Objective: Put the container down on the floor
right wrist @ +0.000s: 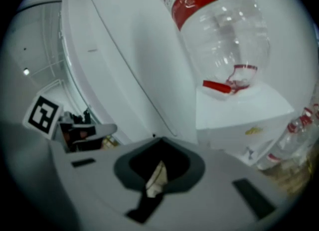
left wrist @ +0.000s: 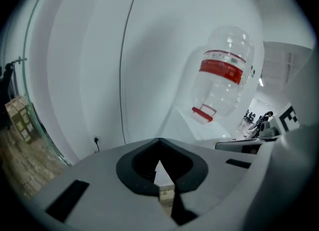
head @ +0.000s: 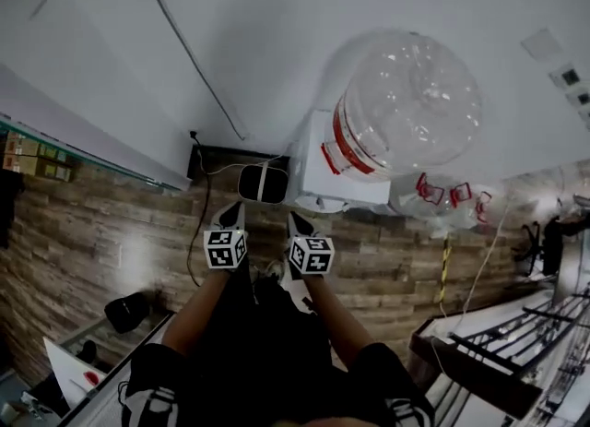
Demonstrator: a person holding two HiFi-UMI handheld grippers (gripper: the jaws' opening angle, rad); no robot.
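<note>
The container is a big clear water jug (head: 406, 107) with a red band and a red cap. It stands neck down on a white dispenser (head: 323, 171) against the wall. The left gripper view shows the jug (left wrist: 222, 75) ahead and to the right, and the right gripper view has the jug (right wrist: 219, 30) close above, on the dispenser (right wrist: 239, 115). My left gripper (head: 230, 210) and right gripper (head: 297, 222) hang side by side in front of the person's body, short of the dispenser. Both are shut with nothing in them, their tips meeting in each gripper view (left wrist: 159, 141) (right wrist: 159, 141).
A black box (head: 263, 183) sits on the wood-plank floor (head: 92, 231) left of the dispenser, with a cable (head: 184, 47) running up the white wall. Empty clear bottles (head: 447, 199) lie to the dispenser's right. Metal racks (head: 525, 342) stand at the lower right.
</note>
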